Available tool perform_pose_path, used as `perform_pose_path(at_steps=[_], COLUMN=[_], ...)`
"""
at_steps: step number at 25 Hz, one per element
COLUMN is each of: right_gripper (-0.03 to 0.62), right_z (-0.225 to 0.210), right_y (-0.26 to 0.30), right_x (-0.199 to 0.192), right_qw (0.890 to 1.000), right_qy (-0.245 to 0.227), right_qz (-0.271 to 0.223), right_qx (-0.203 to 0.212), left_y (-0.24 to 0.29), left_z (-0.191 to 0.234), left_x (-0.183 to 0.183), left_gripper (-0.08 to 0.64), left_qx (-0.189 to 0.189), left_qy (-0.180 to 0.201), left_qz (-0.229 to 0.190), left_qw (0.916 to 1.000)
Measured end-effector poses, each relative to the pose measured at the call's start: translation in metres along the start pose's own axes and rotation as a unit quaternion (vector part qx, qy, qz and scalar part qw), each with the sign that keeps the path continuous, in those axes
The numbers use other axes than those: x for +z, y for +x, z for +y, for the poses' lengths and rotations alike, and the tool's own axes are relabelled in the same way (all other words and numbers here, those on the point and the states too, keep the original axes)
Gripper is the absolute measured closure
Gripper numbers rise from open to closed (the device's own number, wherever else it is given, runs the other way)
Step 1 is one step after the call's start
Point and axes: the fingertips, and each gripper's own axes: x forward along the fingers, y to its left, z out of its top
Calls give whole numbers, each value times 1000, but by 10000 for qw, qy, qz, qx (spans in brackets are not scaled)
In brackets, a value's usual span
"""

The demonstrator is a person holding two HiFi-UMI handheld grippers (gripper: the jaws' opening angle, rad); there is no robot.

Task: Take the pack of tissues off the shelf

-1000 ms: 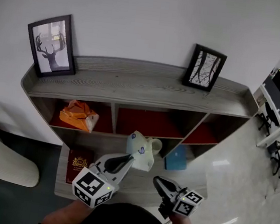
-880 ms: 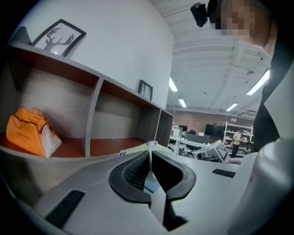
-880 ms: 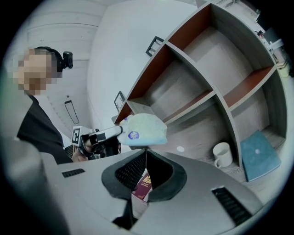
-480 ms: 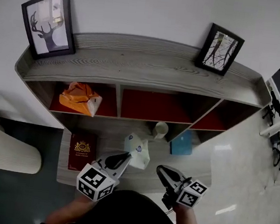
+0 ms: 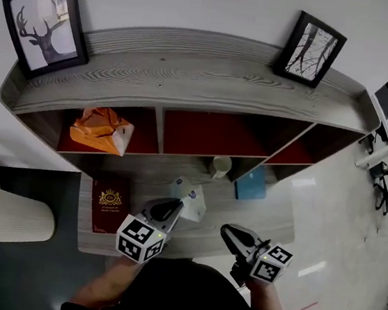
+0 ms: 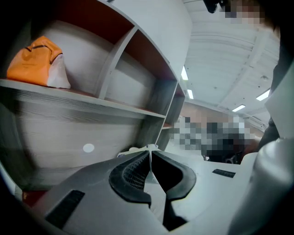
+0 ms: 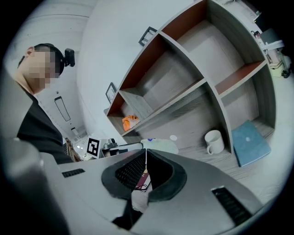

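At the near edge of the shelf's (image 5: 189, 80) lowest board, the left gripper (image 5: 175, 209) points away from the person and slightly down, its marker cube at the near end and the forearm coming up from the bottom of the head view. Its jaws are pressed together on a thin edge of the pack of tissues (image 5: 192, 201), which sits at their tips over that board, out of the compartments, between the maroon book (image 5: 108, 205) on the left and the white mug (image 5: 219, 166) further back on the right. Whether the pack rests on the board I cannot tell. Just to the right, the right gripper (image 5: 227, 230) angles far-left, its jaws closed on nothing. An orange bag (image 5: 100, 131) lies in the upper left compartment
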Motion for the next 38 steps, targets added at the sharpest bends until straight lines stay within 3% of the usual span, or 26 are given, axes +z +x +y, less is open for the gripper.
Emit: perform_pose_path(at_steps=[7, 15, 19, 20, 22, 29, 38], right_gripper=[575, 575, 575, 575, 575, 575, 575], right_z=[1, 4, 7, 9, 10, 12, 28], right_y=[2, 1, 5, 6, 7, 15, 31], right_x=[-8, -7, -7, -8, -10, -12, -7], right_qw=[9998, 9996, 9997, 9997, 9997, 9999, 9994], right_qy=[75, 88, 71, 72, 83, 113, -120], right_qz=[65, 44, 46, 54, 73, 78, 100], right_qx=[-148, -265, -234, -223, -202, -81, 325], left_y=[35, 72, 86, 85, 74, 37, -13], left_z=[20, 38, 55, 60, 66, 68, 57], left_x=[-11, -26, -65, -80, -97, -78, -24], left_gripper=[532, 532, 531, 513, 389, 379, 380], left_qx=[-148, -37, 122, 204, 307, 483, 714], left_qy=[84, 250, 332, 302, 156, -38, 23], left_qz=[131, 238, 721, 898, 1086, 684, 31], left_qw=[9998, 9994, 9968, 9953, 9935, 9965, 9974])
